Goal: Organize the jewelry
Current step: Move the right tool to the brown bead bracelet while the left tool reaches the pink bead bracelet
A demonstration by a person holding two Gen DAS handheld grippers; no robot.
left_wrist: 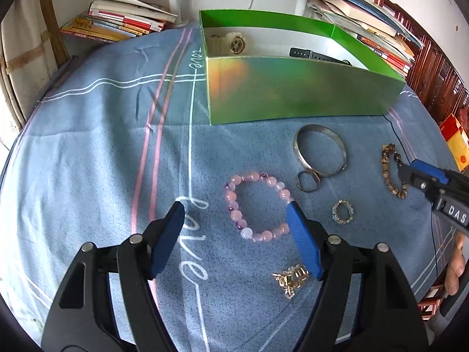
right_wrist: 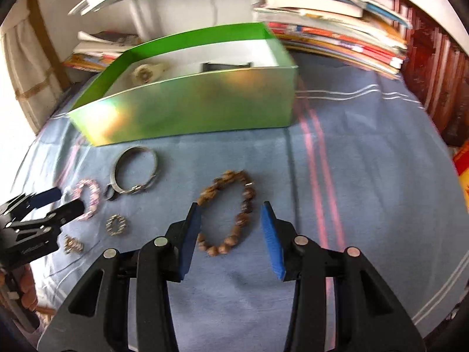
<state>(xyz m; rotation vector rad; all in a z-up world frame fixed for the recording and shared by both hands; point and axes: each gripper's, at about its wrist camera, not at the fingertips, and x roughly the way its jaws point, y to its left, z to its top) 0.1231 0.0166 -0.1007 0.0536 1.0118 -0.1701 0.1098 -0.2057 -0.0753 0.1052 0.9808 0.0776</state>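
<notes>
Jewelry lies loose on the blue bedsheet (left_wrist: 88,152) in front of the green box (left_wrist: 293,88), which sits toward the sheet's far edge and already holds a watch (left_wrist: 316,55) and a round pendant (left_wrist: 236,44). The left gripper (left_wrist: 234,226) hangs with its jaws spread wide around the pink bead bracelet (left_wrist: 255,205), one fingertip touching the beads on their right side. The right gripper (right_wrist: 231,228) is likewise spread, straddling the brown bead bracelet (right_wrist: 228,214), which lies nearer the sheet's right edge.

To do the pick well, each claw should probably drop until the pads meet the cloth, then close across one strand of beads rather than the whole loop, since round beads tend to roll out of a shallow pinch. Pinching the sheet along with them looks like the main risk. The silver bangle (left_wrist: 319,149), small ring (left_wrist: 307,180), crystal ring (left_wrist: 342,211) and gold clasp piece (left_wrist: 290,278) wait between them.
</notes>
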